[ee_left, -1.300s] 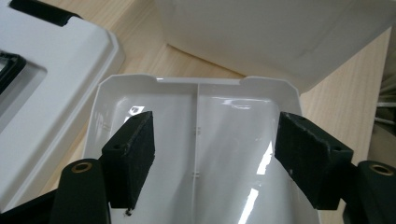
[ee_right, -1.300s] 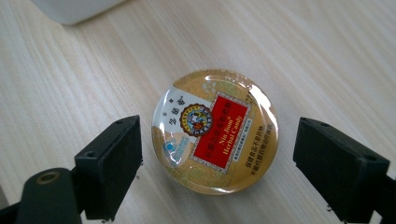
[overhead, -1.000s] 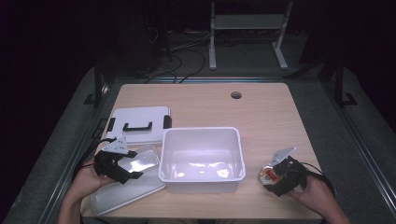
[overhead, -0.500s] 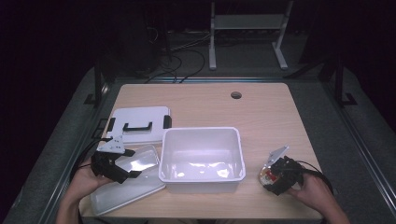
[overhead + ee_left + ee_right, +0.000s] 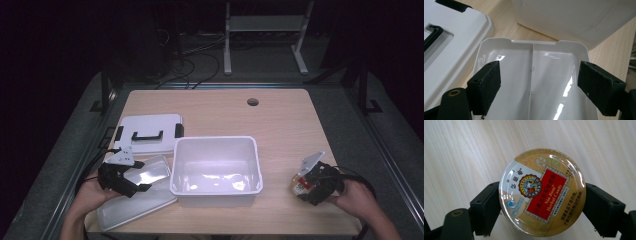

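Between padded jaws: round glossy candy tin [image 5: 542,192].

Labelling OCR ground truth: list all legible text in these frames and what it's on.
"Nin Jiom® Herbal Candy": red panel on the round candy tin, held in the right claw.
Chinese characters on the tin's white and gold areas: visible, not transcribed reliably.
Small print at the tin's edge: too small to read.

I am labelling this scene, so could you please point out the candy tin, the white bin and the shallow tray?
candy tin [image 5: 541,192]: right gripper view, middle of its printed lid.
white bin [image 5: 216,142]: high view, far rim.
shallow tray [image 5: 532,45]: left gripper view, far wall.
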Available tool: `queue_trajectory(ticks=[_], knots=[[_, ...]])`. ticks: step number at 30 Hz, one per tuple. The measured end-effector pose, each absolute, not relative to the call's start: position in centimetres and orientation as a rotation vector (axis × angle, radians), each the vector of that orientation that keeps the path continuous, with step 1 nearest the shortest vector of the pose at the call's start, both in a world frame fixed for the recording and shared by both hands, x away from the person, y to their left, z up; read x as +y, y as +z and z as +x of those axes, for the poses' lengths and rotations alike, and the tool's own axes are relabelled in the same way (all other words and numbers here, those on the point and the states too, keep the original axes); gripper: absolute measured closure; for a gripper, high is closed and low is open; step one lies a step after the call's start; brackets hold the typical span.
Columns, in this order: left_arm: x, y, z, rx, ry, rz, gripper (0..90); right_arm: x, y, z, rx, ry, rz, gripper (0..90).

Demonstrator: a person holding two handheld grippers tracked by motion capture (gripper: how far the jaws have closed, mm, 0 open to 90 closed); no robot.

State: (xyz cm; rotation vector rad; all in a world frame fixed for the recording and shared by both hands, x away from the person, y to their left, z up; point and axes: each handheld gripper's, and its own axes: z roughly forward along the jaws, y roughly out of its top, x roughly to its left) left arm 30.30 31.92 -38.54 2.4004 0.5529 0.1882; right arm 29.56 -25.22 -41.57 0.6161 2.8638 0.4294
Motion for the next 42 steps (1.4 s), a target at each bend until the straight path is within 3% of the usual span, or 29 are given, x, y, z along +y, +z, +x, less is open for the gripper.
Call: queue_trajectory(ticks=[11, 26, 42], knots=[[31.9, -38.7, 30.4, 0.561, 0.181, 2.398, 16.5, -25.6, -38.6, 30.9, 2.861, 0.432, 0.519, 19.9], [31.8, -38.6, 30.4, 0.564, 0.189, 2.389, 15.1, -22.8, -33.4, 31.5, 2.822, 0.537, 0.445, 19.9], [31.7, -38.8, 30.4, 0.566, 0.182, 2.391, 14.5, -20.1, -30.5, 31.7, 2.837, 0.621, 0.47, 19.9]])
